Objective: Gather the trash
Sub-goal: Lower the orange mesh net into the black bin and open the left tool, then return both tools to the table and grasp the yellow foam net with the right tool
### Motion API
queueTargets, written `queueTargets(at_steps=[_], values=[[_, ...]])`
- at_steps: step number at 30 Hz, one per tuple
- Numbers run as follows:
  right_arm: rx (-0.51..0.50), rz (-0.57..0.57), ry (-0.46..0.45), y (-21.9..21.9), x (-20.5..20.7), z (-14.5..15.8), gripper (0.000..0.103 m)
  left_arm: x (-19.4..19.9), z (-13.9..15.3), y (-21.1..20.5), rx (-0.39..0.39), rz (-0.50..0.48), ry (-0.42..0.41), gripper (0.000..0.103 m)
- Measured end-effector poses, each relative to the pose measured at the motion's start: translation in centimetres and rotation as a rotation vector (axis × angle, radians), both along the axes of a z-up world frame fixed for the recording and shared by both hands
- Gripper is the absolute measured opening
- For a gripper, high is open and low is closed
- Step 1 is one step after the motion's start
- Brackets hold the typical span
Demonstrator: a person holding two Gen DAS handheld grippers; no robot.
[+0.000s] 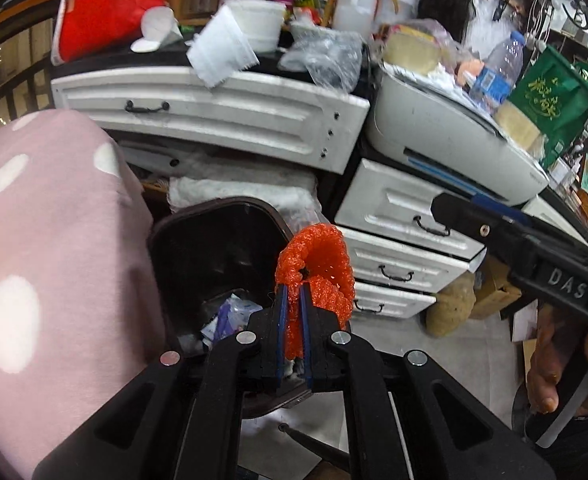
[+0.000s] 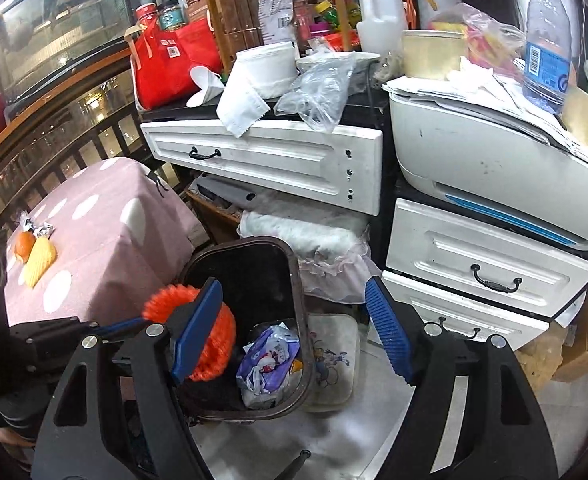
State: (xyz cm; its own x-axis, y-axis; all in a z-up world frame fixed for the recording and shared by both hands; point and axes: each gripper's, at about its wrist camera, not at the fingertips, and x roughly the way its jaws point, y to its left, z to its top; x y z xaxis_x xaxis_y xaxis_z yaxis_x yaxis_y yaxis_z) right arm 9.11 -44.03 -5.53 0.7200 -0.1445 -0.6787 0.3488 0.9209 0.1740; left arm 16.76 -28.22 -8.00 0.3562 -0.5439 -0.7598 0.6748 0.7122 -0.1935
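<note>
Your left gripper [image 1: 293, 300] was clamped nearly closed on an orange foam net [image 1: 318, 268], the blue pads pinching its lower part while the rest of the net curled up and over beyond the tips, to their right. Just past and below those tips sat the dark trash bin [image 1: 174, 224], its mouth uncovered, with a crumpled purple-and-white wrapper [image 1: 230, 316] lying at its bottom. To the left of that gripper rose the pink cloth with white dots [image 1: 54, 220], close alongside the bin. Your right gripper [image 2: 294, 328] stood wide with nothing between its blue pads [image 2: 388, 332]; the bin [image 2: 302, 320] lay directly under and ahead of the gap, and the same orange net [image 2: 214, 352] showed partly behind its left finger, over the near-left part of the bin's mouth (whether the net touched the rim you could not tell from either view). A small floor mat with a cartoon print [image 2: 334, 360] lay just right of the bin, between the right gripper's fingers. Far to that gripper's left, on the dotted cloth [image 2: 106, 240], rested a yellow foam net [image 2: 40, 260] touching an orange piece [image 2: 24, 244]. Beyond both grippers stood white drawers [image 2: 270, 156] and a white printer [image 2: 494, 168], both heaped with clutter.
</note>
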Motion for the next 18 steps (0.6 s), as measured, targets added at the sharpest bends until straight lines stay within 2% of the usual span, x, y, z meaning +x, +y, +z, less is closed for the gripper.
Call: queueTargets(at_steps=[2, 4, 6, 11, 18], values=[[0.007, -0.003, 0.004, -0.2, 0.0, -0.3, 0.074, -0.1, -0.5, -0.5, 0.026, -0.006, -0.002, 0.023], [0.01, -0.007, 0.008, -0.3, 0.0, -0.5, 0.074, -0.2, -0.7, -0.6, 0.031, 0.0, -0.018, 0.07], [0.014, -0.011, 0.01, -0.4, 0.0, -0.6, 0.074, -0.3, -0.8, -0.4, 0.019, 0.007, -0.03, 0.085], [0.013, -0.007, 0.005, -0.2, 0.0, -0.5, 0.074, -0.4, -0.6, -0.3, -0.005, -0.011, 0.006, 0.092], [0.008, 0.029, 0.012, 1.1, 0.6, -0.5, 0.079, -2.1, 2.1, 1.9, -0.067, -0.013, -0.042, 0.097]])
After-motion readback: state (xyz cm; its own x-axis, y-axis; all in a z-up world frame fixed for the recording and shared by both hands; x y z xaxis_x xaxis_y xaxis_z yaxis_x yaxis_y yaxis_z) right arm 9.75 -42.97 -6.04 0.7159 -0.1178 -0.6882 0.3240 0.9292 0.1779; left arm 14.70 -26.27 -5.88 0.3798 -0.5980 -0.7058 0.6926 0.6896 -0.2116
